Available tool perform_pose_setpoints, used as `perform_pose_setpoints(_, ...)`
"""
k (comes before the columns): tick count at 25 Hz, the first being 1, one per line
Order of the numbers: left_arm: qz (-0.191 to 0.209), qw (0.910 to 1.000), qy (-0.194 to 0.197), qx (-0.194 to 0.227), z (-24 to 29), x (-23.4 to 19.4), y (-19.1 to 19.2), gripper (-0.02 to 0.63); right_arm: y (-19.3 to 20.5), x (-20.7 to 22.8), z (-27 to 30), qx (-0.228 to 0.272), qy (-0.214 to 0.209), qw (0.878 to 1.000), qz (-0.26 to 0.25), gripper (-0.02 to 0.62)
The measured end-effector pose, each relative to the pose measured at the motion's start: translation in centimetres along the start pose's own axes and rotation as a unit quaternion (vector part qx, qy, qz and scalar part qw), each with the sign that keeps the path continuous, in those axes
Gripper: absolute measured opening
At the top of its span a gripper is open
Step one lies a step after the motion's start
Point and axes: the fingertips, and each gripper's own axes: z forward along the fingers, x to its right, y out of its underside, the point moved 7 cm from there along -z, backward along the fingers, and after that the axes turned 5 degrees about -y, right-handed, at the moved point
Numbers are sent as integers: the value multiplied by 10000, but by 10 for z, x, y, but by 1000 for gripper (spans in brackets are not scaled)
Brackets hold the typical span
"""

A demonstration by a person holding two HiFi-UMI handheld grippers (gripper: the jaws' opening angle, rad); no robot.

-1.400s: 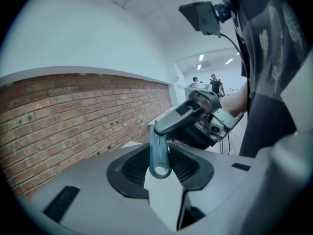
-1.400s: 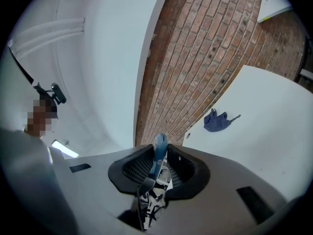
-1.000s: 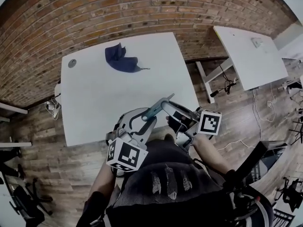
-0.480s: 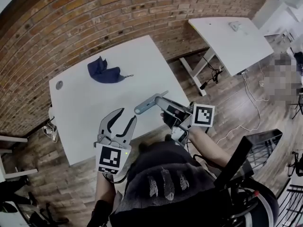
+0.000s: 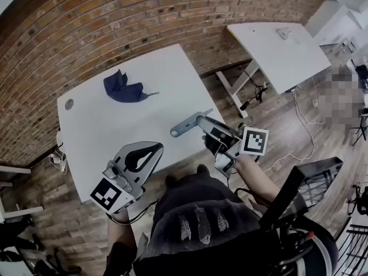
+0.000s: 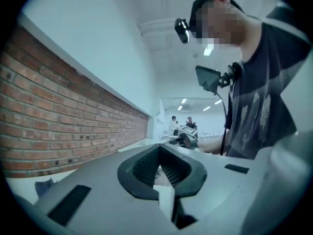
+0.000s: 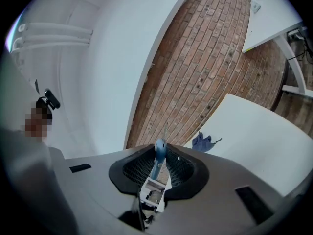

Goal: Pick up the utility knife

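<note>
Holding the slim blue-grey utility knife [image 5: 187,125] clear of the white table [image 5: 115,119], right gripper [image 5: 201,122] pinches it; left gripper [image 5: 156,148] just closed, empty.

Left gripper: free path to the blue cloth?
Probably yes. The left gripper just shut, empty, nothing on the table lies between it and the cloth; the right gripper holds the knife aside.

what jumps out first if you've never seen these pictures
The grey-blue utility knife clamped in the right hand-held gripper, held in the air above the near side of the white rectangular table. Next, the crumpled dark blue cloth lying alone at the table's far left, with a red brick wall behind.
</note>
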Motion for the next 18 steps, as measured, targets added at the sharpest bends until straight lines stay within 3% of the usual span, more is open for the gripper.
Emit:
perform_pose_setpoints(2,-135,9998,156,25,6,1,1,-5,-3,-1,-3,4,-52,10000,6,75)
perform_pose_setpoints(5,-102,9997,9,-209,19,2,7,-5,-9,-1,-12,1,-120,9999,6,75)
perform_pose_setpoints(13,-214,9929,-816,-843,66,11,15,-5,-34,12,-61,118,-147,9996,227,75)
perform_pose_setpoints(18,-151,9844,-1290,-1184,91,19,16,-5,-45,31,-76,-53,-319,9991,263,75)
